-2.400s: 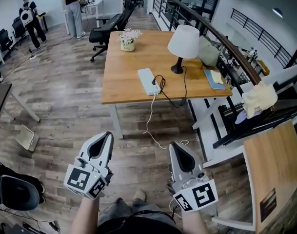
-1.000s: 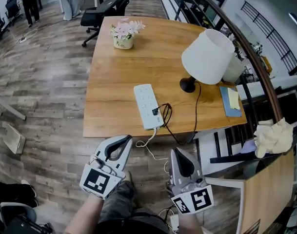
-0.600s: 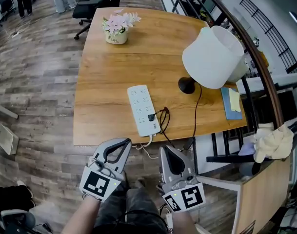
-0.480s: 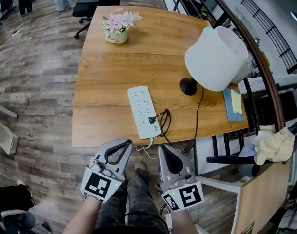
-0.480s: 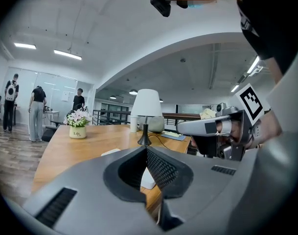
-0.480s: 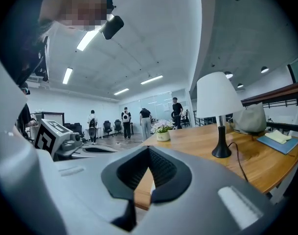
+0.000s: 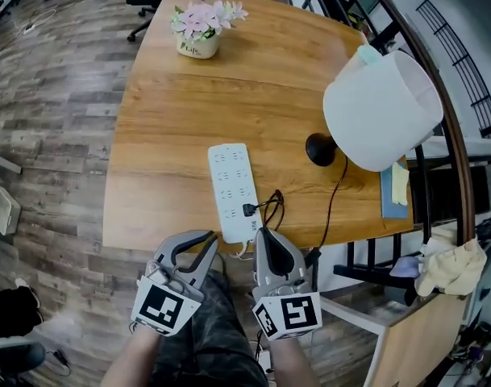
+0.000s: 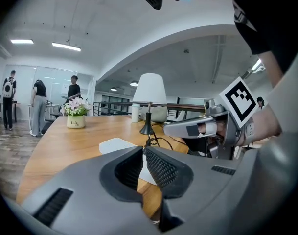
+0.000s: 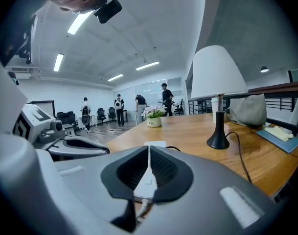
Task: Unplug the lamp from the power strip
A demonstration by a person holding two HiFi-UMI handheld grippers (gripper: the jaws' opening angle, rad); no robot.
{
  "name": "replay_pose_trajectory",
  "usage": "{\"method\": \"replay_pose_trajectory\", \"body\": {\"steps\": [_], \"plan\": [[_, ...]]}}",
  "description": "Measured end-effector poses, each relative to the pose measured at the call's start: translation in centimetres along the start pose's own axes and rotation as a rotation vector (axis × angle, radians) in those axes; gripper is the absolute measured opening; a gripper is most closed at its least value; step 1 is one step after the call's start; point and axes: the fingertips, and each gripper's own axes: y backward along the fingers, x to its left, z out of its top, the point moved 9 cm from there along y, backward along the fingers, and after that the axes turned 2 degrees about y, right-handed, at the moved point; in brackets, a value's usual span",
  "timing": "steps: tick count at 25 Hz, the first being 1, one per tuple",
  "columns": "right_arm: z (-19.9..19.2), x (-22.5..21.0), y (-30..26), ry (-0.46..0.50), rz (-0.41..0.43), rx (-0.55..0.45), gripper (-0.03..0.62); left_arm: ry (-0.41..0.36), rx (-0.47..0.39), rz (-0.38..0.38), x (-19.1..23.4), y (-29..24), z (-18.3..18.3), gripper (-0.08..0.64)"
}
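A white power strip (image 7: 233, 190) lies on the wooden table (image 7: 164, 135) near its front edge. A black plug (image 7: 249, 210) sits in its near end, and a black cable (image 7: 335, 192) runs from there to the lamp's dark base (image 7: 320, 148) under the white shade (image 7: 382, 110). My left gripper (image 7: 206, 239) is shut and empty, just off the table edge, left of the strip's end. My right gripper (image 7: 264, 232) is shut and empty too, close to the plug. In the left gripper view the left gripper (image 8: 142, 150) faces the strip (image 8: 117, 144) and lamp (image 8: 149, 89). The right gripper (image 9: 149, 148) points along the strip (image 9: 155, 144).
A pot of pink flowers (image 7: 198, 45) stands at the table's far end. A blue notebook (image 7: 393, 190) lies at the right edge, beside a dark railing (image 7: 438, 95). A cream cloth (image 7: 443, 264) rests at the right. Several people stand far off (image 8: 38, 106).
The view has closed in on the table. Both grippers have come forward and down to the table's front edge beside the power strip's near end, jaws staying shut.
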Motion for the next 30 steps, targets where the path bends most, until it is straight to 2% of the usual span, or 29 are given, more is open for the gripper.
{"method": "replay_pose_trajectory", "body": {"steps": [2, 7, 11, 14, 20, 26, 30], "plan": [[-0.1, -0.3, -1.1, -0.016, 0.021, 0.009, 0.079, -0.009, 0.031, 0.004, 0.3, -0.9, -0.4, 0.002], [-0.7, -0.7, -3.0, -0.014, 0.012, 0.090, 0.098, -0.015, 0.076, 0.024, 0.4, -2.8, -1.6, 0.013], [-1.7, -1.3, -4.4, -0.039, 0.020, 0.159, 0.098, -0.033, 0.137, 0.062, 0.7, -4.1, -2.0, 0.012], [-2.0, -1.6, -5.1, 0.000, 0.027, 0.203, 0.098, -0.059, 0.180, 0.103, 0.8, -5.0, -2.1, 0.011], [-2.3, -2.0, -6.2, 0.045, 0.012, 0.292, 0.101, -0.120, 0.223, 0.086, 0.4, -6.3, -2.2, -0.002], [-2.2, -1.9, -6.5, 0.055, 0.019, 0.311, 0.100, -0.111, 0.230, 0.082, 0.6, -7.0, -2.1, -0.003], [-2.1, -1.6, -6.4, 0.060, 0.017, 0.298, 0.079, -0.144, 0.239, 0.076, 0.3, -7.4, -1.9, -0.002]]}}
